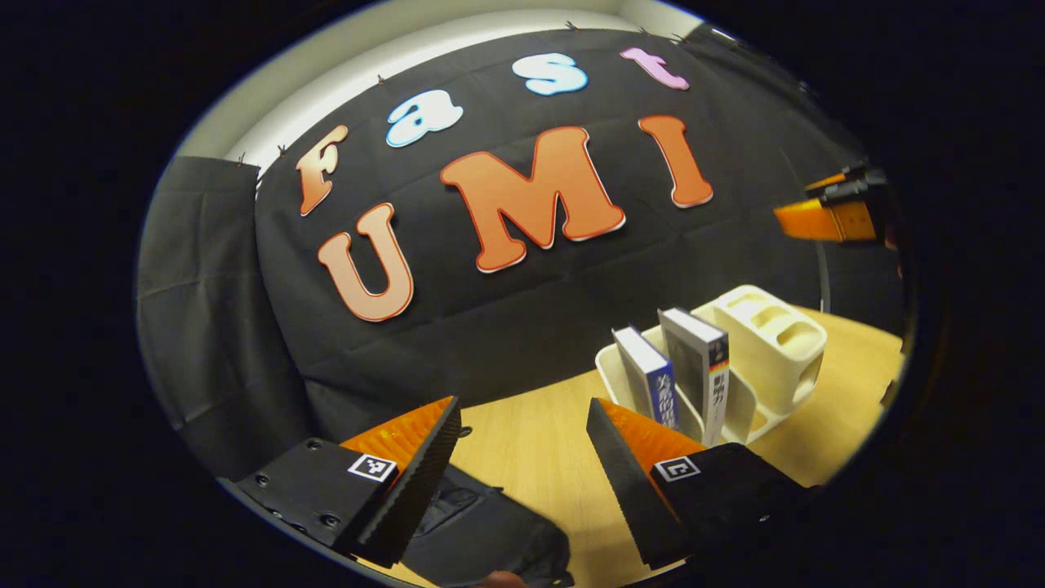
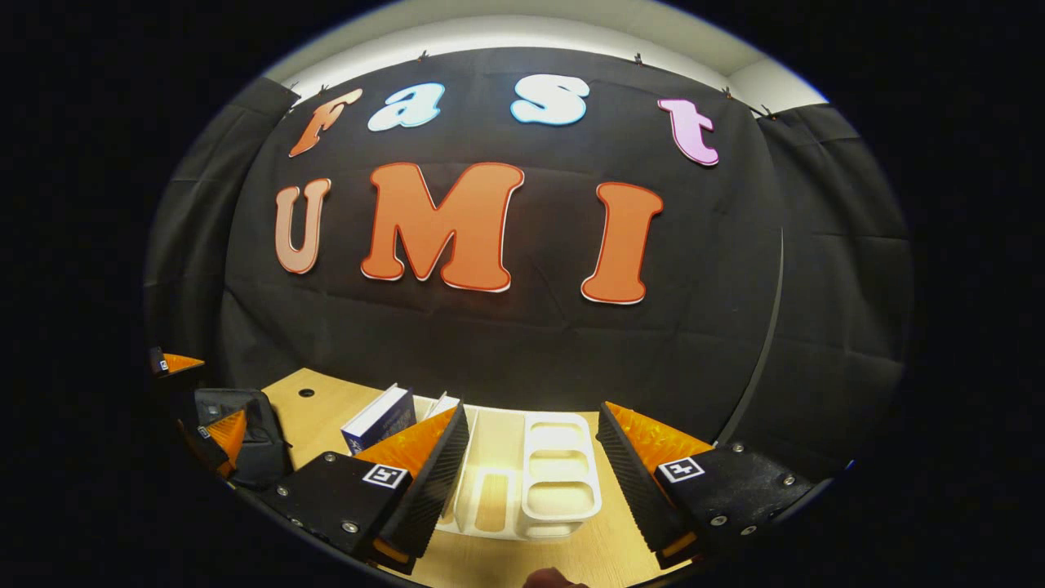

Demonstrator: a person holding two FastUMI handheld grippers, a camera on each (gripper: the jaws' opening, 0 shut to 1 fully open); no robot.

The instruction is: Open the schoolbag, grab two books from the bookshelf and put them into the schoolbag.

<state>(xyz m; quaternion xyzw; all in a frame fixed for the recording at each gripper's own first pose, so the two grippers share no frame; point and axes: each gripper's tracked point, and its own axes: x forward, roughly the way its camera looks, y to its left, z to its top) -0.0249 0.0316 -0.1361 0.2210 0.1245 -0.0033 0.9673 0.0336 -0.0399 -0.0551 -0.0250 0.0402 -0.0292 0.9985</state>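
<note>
Here the wooden table [image 1: 539, 441] fills the lower frame of the left gripper view, the dark schoolbag [image 1: 482, 531] at bottom centre beneath the left gripper [image 1: 522, 457], fingers spread, grasping nothing. At lower right, the white bookshelf [image 1: 759, 359] holds two upright books [image 1: 682, 371]. The right gripper [image 2: 531, 465] hangs released above the bookshelf.

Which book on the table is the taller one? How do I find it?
Look at the wooden table and find the white rack on it. Two books stand upright there; the taller book has a grey cover, beside the shorter blue-spined book.
</note>
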